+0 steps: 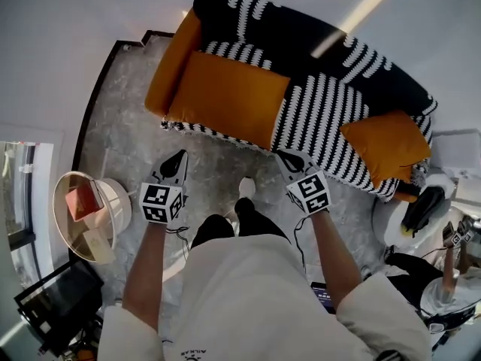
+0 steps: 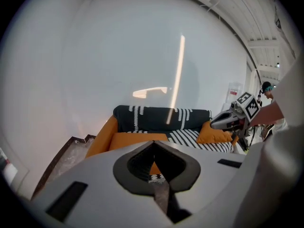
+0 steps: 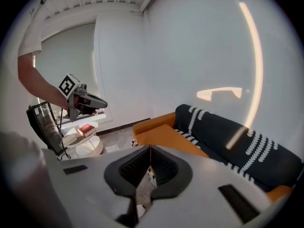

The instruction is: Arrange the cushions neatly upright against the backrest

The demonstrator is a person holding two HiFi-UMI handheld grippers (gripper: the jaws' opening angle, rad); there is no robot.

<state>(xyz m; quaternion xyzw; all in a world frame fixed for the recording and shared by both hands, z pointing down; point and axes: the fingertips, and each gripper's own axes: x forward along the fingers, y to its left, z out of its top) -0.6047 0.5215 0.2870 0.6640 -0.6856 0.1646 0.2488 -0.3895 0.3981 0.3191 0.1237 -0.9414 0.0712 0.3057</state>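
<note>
The left gripper (image 1: 177, 162) and right gripper (image 1: 288, 159) are closed and empty. The square orange fabric cushion (image 1: 385, 145) at the right end of the black-and-white striped sofa (image 1: 301, 40) looks soft and light; I would pinch one corner.

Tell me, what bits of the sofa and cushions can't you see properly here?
- Left gripper view: the right gripper covers part of the small orange cushion; the left gripper hides the front of the sofa with its own body.
- Right gripper view: that cushion is a sliver at the picture's edge, cut off by the gripper's body.
- Head view: the things on the round side table are too small to name.
</note>
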